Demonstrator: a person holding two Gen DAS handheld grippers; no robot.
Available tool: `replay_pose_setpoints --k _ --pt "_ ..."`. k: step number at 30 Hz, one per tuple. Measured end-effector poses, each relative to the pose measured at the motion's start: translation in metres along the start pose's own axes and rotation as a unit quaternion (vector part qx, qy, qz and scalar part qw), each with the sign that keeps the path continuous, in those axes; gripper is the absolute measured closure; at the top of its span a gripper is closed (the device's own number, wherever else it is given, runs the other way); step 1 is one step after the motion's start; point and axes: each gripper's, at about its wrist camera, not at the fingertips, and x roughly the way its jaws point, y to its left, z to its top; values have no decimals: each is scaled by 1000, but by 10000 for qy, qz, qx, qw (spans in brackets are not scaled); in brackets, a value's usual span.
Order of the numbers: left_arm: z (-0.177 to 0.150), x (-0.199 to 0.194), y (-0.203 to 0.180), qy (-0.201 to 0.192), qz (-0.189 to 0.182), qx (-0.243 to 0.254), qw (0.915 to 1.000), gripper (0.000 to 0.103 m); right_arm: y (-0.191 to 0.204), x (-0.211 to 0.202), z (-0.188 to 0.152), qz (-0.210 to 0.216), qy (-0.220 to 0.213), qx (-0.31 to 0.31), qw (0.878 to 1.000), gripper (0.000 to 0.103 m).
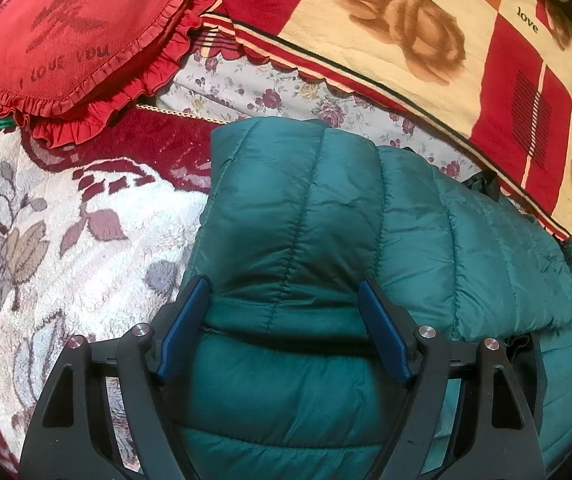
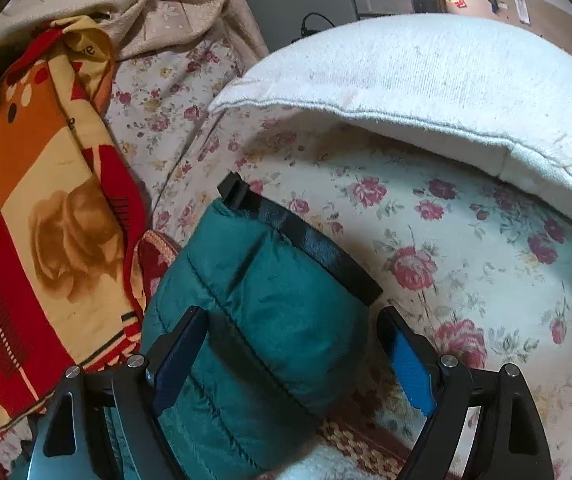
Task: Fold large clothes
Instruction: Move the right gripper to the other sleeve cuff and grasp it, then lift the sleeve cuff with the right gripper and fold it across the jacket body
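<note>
Folded green jacket (image 1: 325, 216) on bed (image 2: 465, 248); left gripper (image 1: 284, 296) and right gripper (image 2: 289, 328) both wide apart, straddling padding, not clamped.

Jacket (image 1: 325, 216) on bed (image 1: 246, 88), beside cushion (image 1: 70, 28)

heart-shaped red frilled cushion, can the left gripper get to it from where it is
Probably yes. The left gripper stands open over the green quilted puffer jacket, and only bare fleecy floral blanket lies between it and the heart-shaped red frilled cushion.
</note>
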Motion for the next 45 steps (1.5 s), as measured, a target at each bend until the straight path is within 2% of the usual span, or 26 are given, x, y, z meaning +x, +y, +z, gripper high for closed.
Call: replay_pose_setpoints --k 4,5,6,7,9,11,13,16,19,25,35,45 --pt "0 0 0 -3 5 3 10000 24 6 3 0 0 -28 -162 9999 19" --pt "0 0 0 -4 4 4 10000 24 8 3 -1 5 -21 -218 9998 26" --pt "0 0 0 -8 7 6 10000 24 11 5 -1 -9 7 -299 9996 40" --pt "0 0 0 -9 7 6 10000 24 14 6 -2 -33 35 -372 9993 45" --pt "0 0 0 -8 7 6 10000 24 16 6 -4 128 116 -433 9989 66" --pt "0 0 0 -9 6 6 10000 24 18 2 -4 276 106 -431 9986 78" --pt "-1 1 0 -12 1 -1 10000 24 22 -6 -4 333 2 -537 9980 83" --pt "-1 1 0 -15 -3 -5 10000 24 33 -23 -6 462 -130 -742 9961 85" --pt "-2 1 -1 -34 7 0 10000 24 40 -43 -8 792 -227 -675 9943 85" --pt "-2 2 -2 -46 -37 -6 10000 22 66 -73 -19 1020 -333 -1062 9885 85" --pt "-3 2 -2 -58 -52 -8 10000 20 113 -104 -40 1551 -220 -1550 9754 89" --pt "-1 2 0 -23 -233 -10 9997 18 174 -126 -69 1976 -9 -2077 9580 90"
